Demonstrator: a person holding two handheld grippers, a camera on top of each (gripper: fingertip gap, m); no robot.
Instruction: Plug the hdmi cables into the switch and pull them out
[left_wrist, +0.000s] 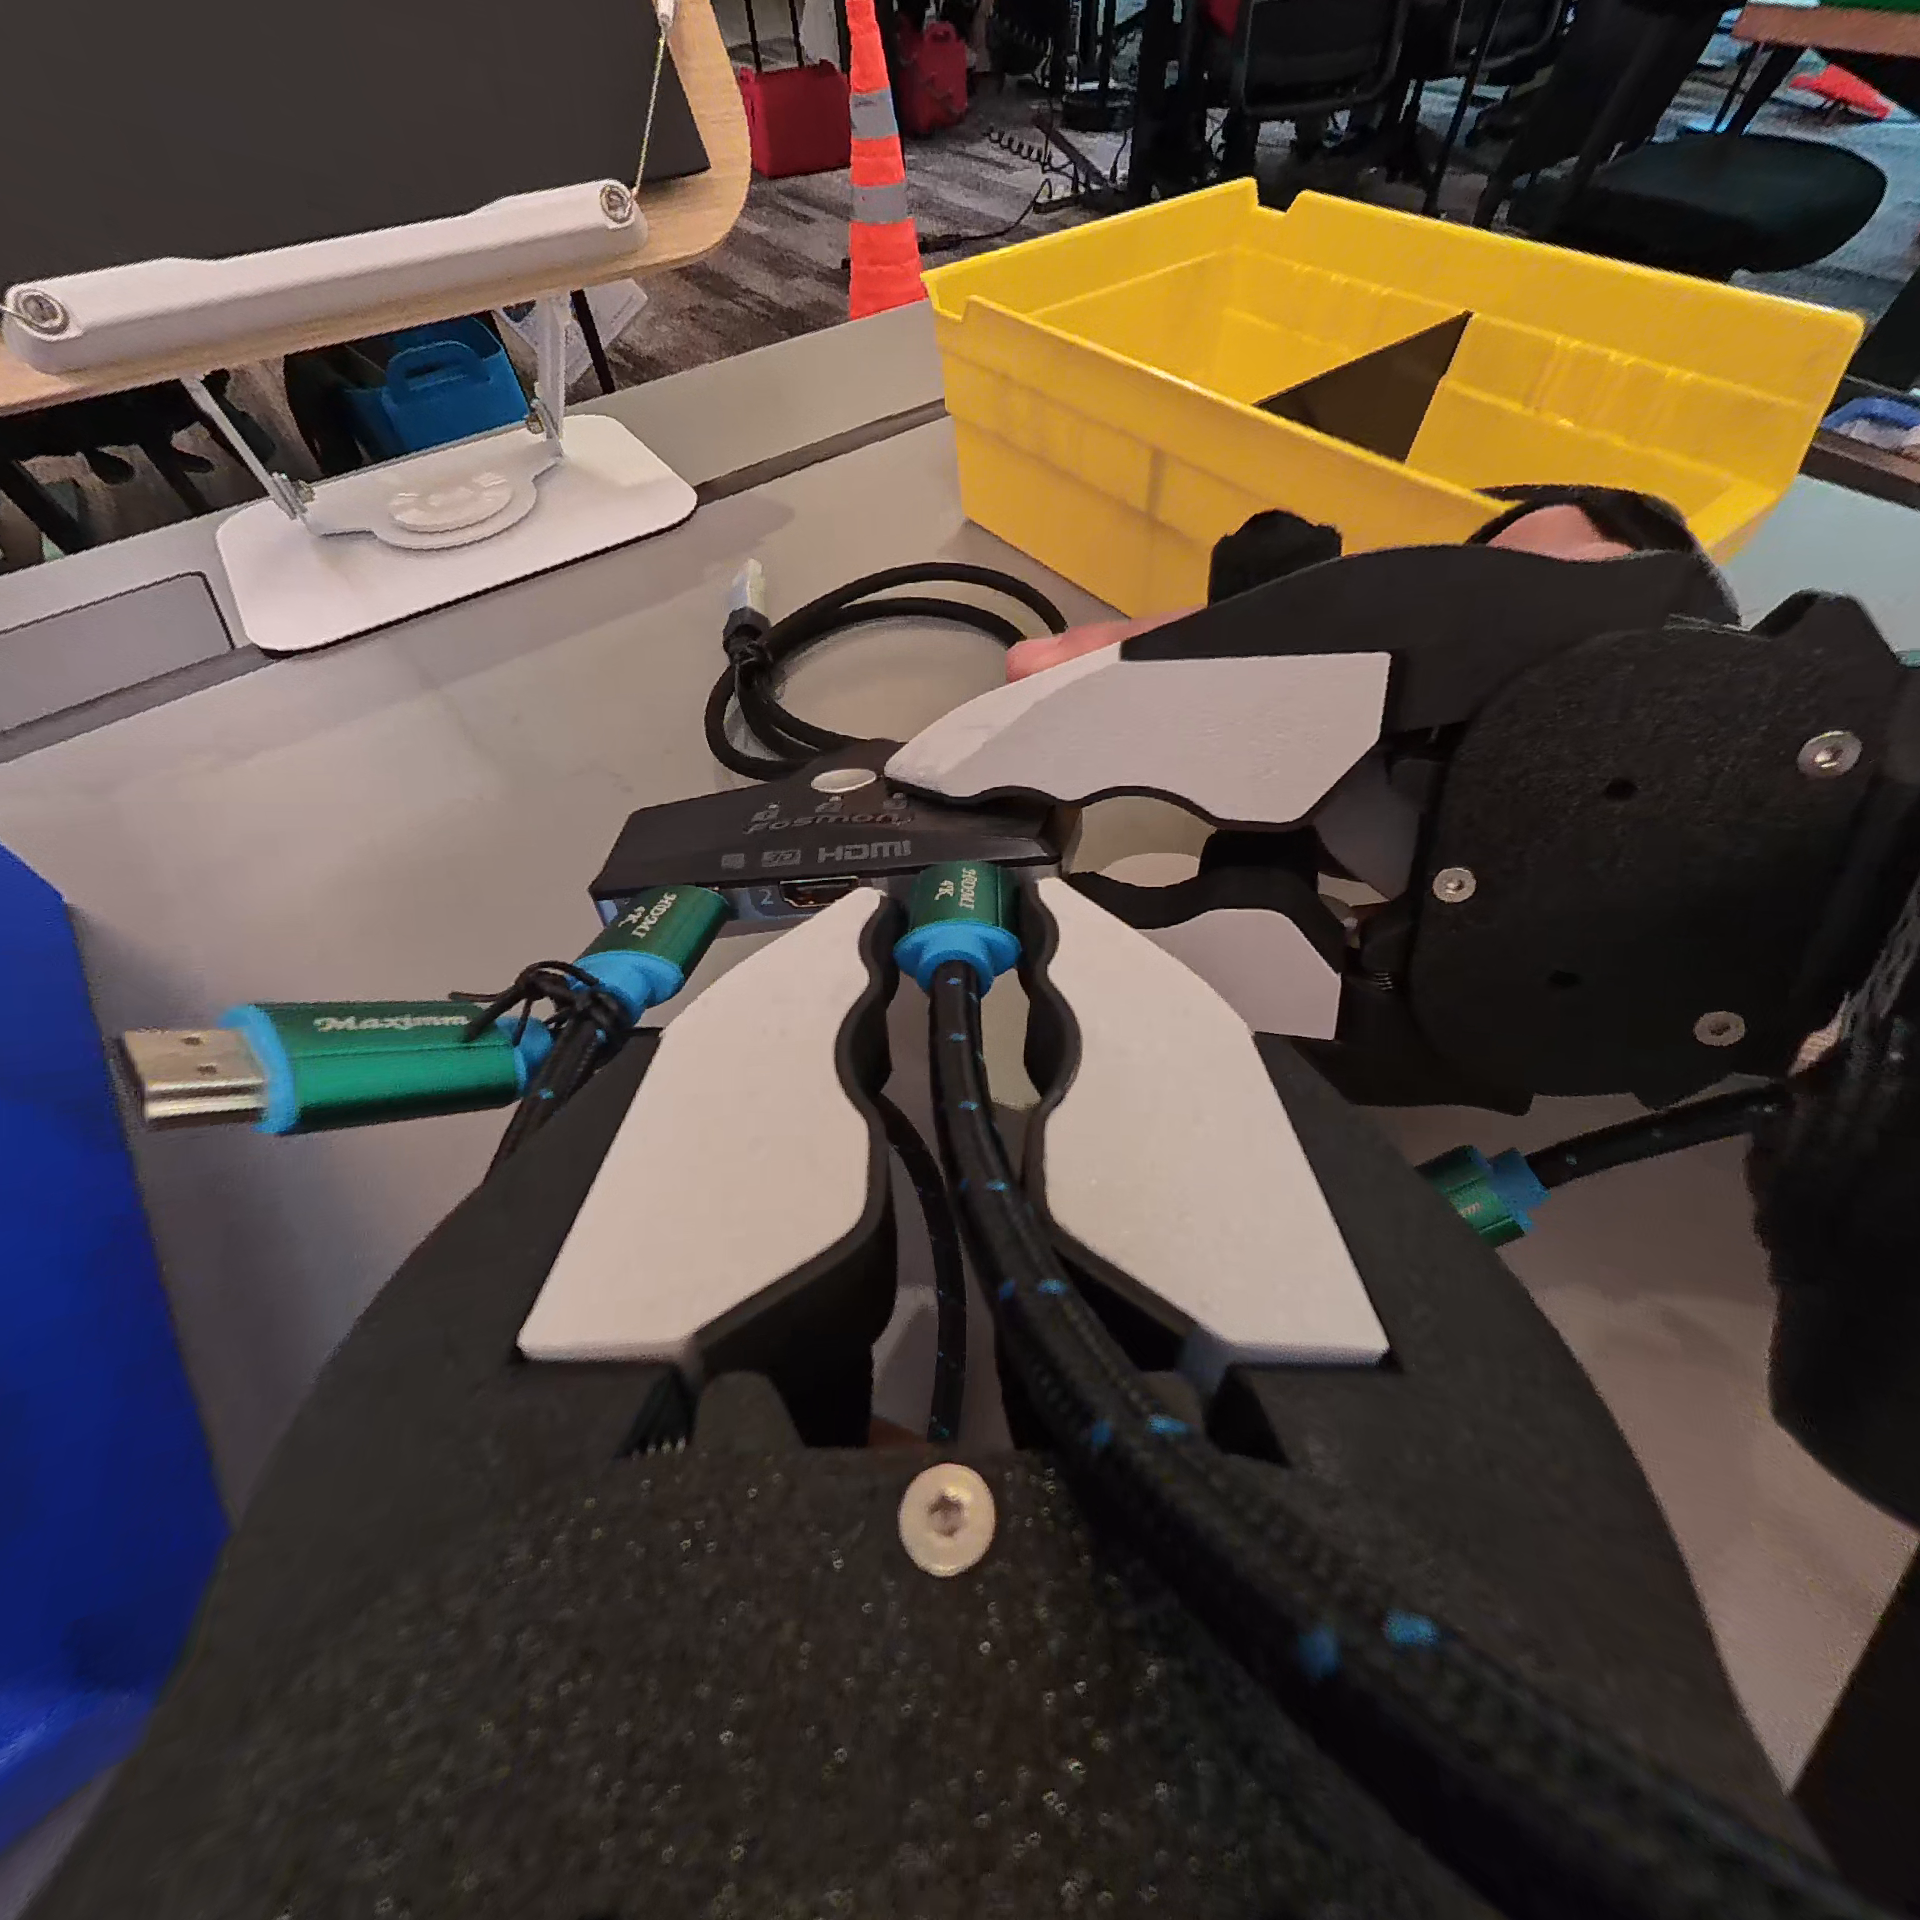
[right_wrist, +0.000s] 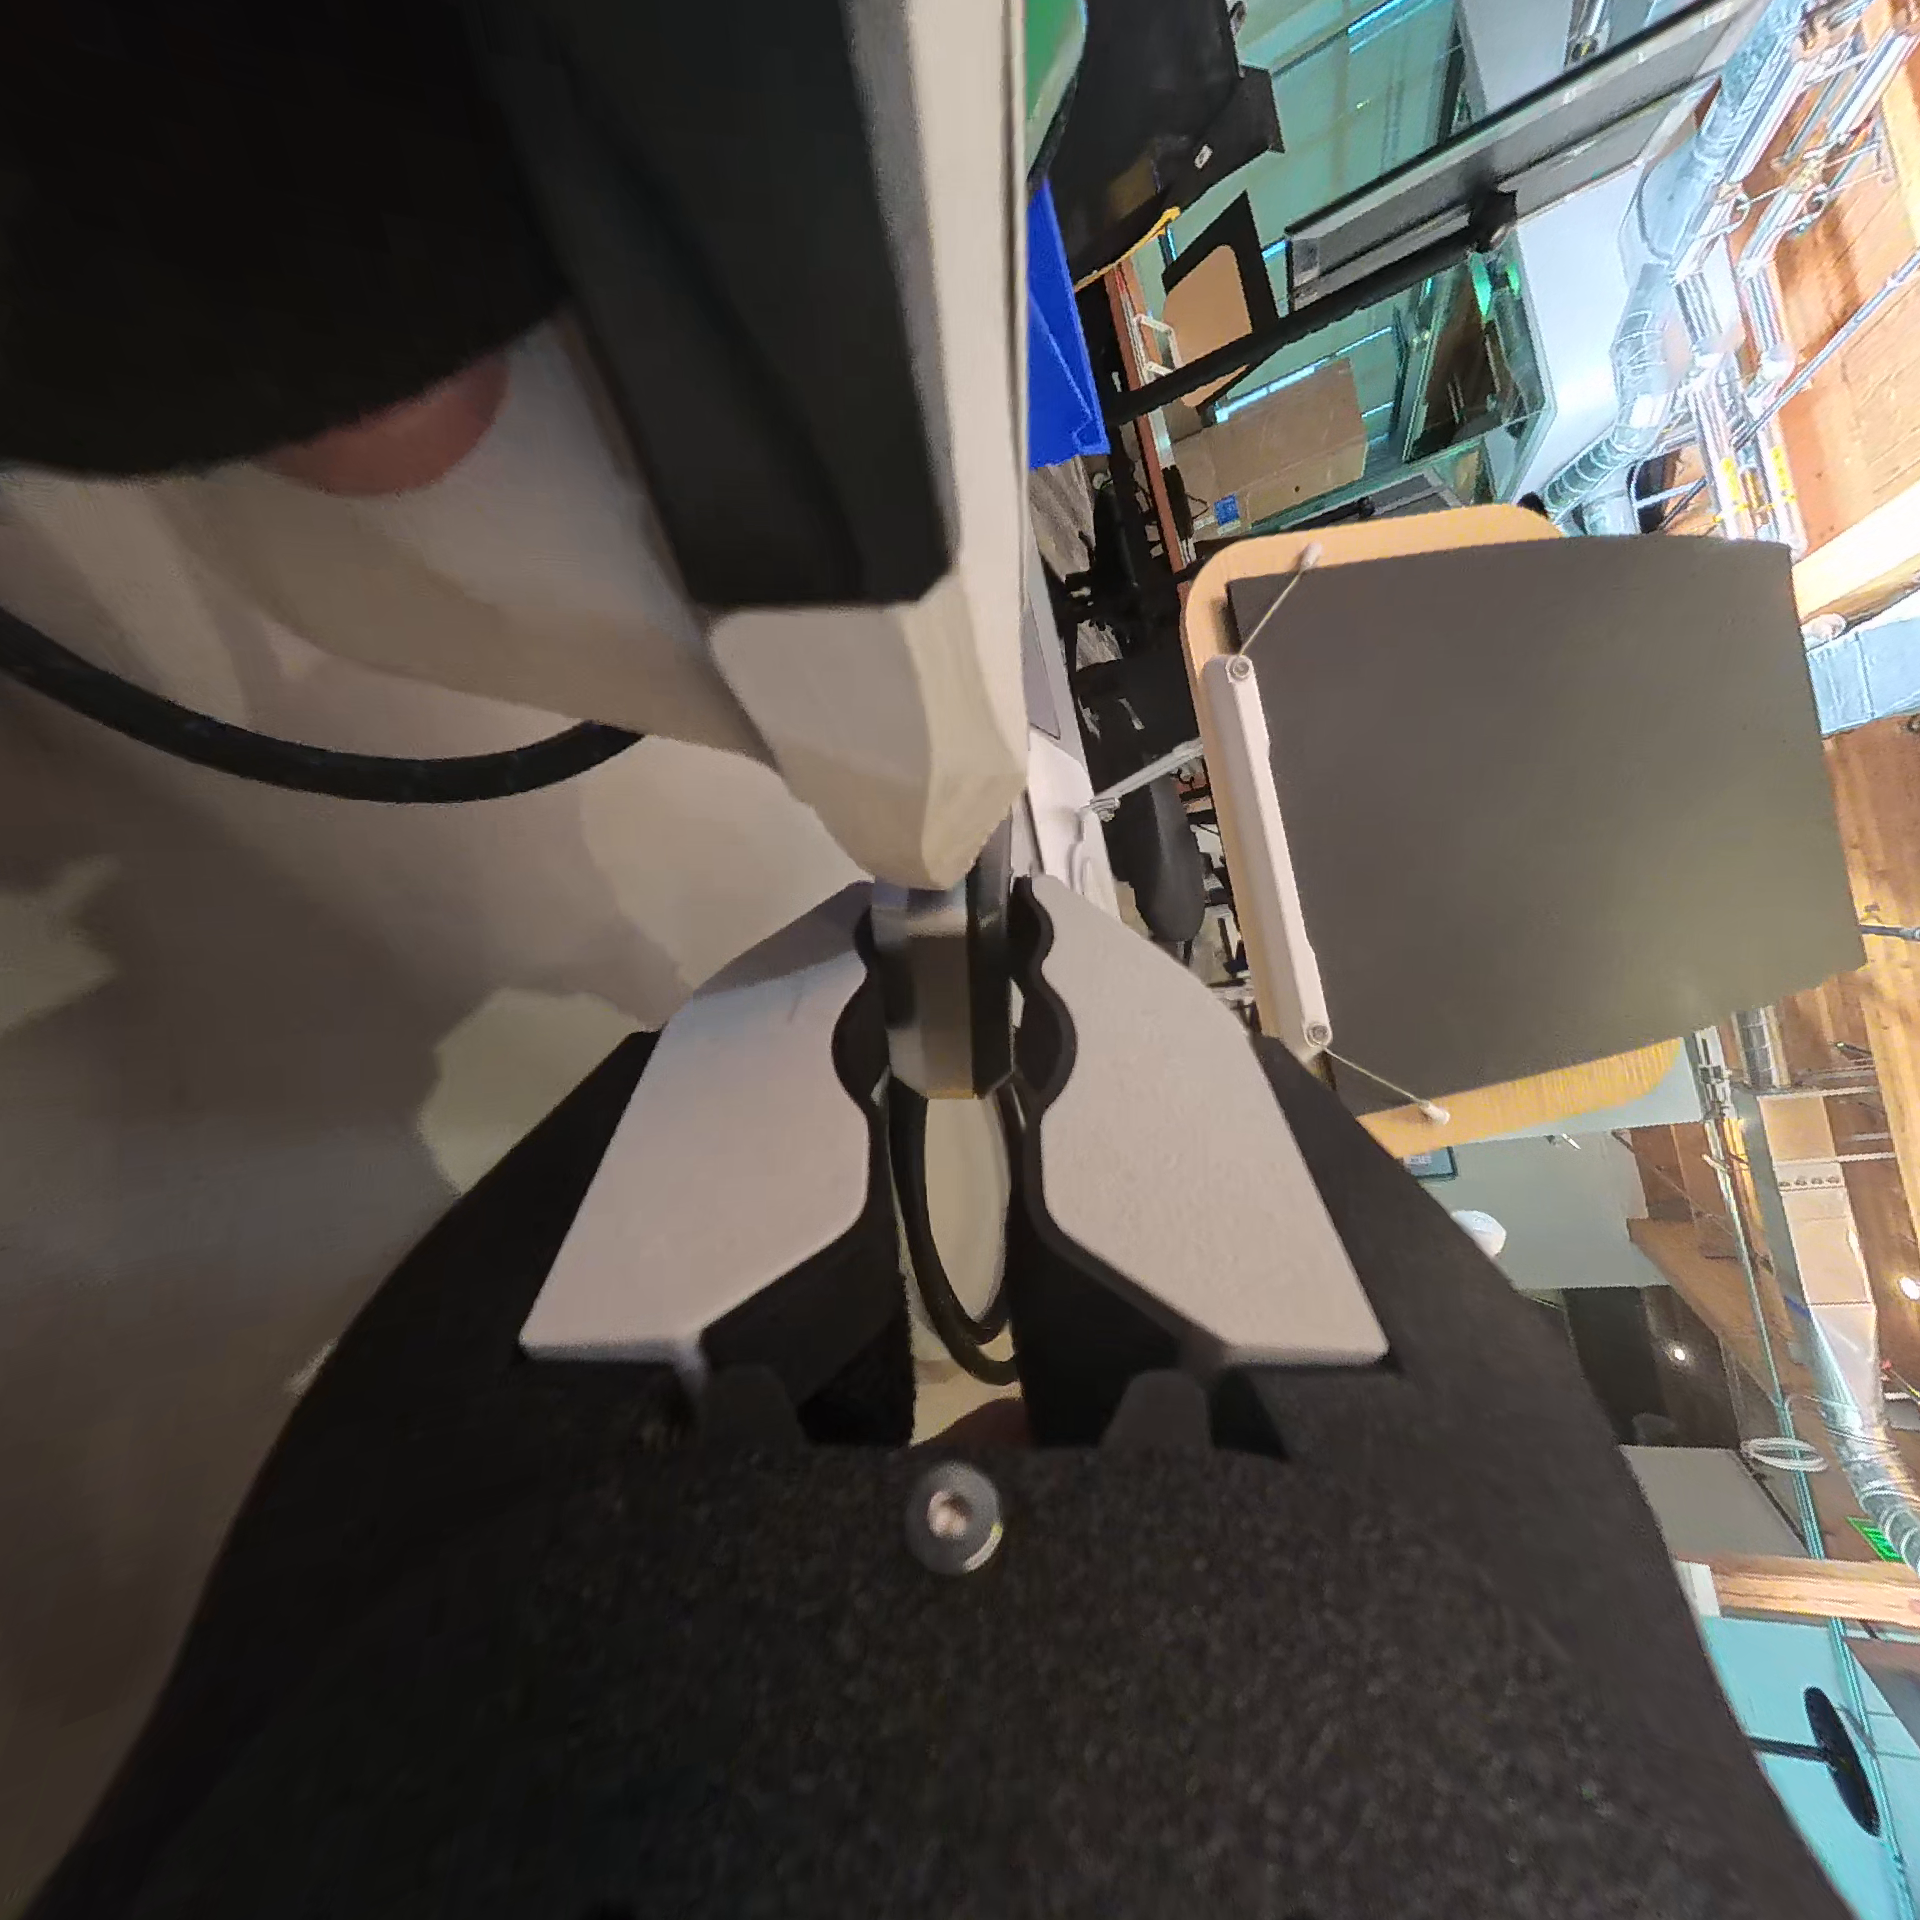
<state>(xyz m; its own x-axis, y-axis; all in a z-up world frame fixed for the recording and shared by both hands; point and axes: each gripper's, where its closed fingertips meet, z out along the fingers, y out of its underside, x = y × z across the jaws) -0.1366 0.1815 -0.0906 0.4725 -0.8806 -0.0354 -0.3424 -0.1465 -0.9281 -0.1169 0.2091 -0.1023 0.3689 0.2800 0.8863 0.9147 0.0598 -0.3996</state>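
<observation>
In the left wrist view the black HDMI switch (left_wrist: 821, 831) lies on the grey table. My left gripper (left_wrist: 956, 904) is shut on a green HDMI plug (left_wrist: 961, 899) that sits in the switch's right port. A second green plug (left_wrist: 665, 920) is in the left port, and the middle port is empty. My right gripper (left_wrist: 987, 831) comes in from the right and is shut on the switch's right end. In the right wrist view it (right_wrist: 940, 935) clamps the switch (right_wrist: 940, 1003) edge-on. A loose green plug (left_wrist: 364, 1060) lies to the left, and another (left_wrist: 1475, 1195) to the right.
A yellow bin (left_wrist: 1351, 395) stands behind the switch and a blue bin (left_wrist: 83, 1351) is at the left edge. A white stand (left_wrist: 447, 520) holding a dark board is at the back left. The switch's black USB lead (left_wrist: 883, 665) coils behind it. Both grippers' tips are close together, under 4 cm apart.
</observation>
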